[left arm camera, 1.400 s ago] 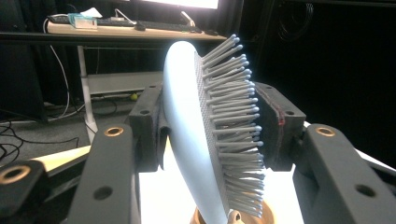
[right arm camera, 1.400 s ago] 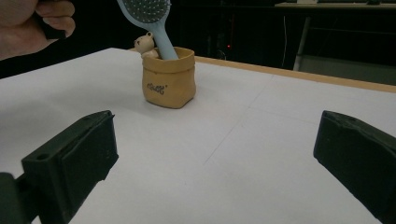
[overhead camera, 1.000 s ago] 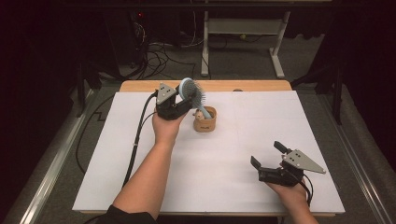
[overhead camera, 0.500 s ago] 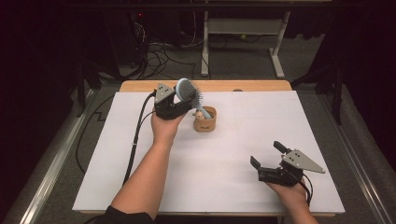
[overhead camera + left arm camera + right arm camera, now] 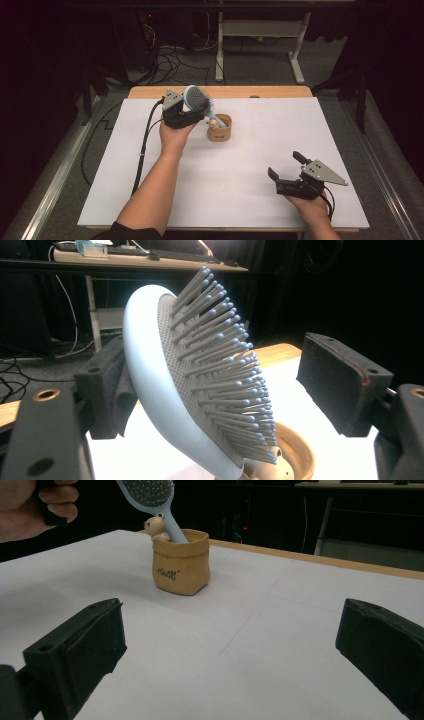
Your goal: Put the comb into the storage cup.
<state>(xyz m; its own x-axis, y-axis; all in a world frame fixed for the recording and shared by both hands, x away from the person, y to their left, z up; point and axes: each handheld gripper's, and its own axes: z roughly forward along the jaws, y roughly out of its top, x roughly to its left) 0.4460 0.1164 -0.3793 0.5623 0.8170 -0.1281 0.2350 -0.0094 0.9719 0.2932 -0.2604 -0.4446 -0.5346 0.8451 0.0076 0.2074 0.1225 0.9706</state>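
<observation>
White table top (image 5: 235, 195), broad, with a wooden edge along the far side; dark floor and cables beyond. Left forearm reaching up from the near edge to the far-left middle, right hand resting near the right near corner, well apart from everything else. Left gripper (image 5: 197, 116) just left of the cup, jaws spread and lately opening wider, hairbrush head between them: back of the head against one pad (image 5: 107, 390), the other pad clear of the bristles, so released rather than clenched. Right gripper (image 5: 285, 167) low over the sheet, jaws wide apart, nothing between them. Pale blue hairbrush (image 5: 197, 100) tilted, head up and leaning left toward the left gripper, handle down inside the cup. Tan bag-shaped cup (image 5: 220, 131) upright on the sheet, far of centre, small lettering on its side. Little bear figure (image 5: 155, 527) at the cup's rim, touching the brush handle.
</observation>
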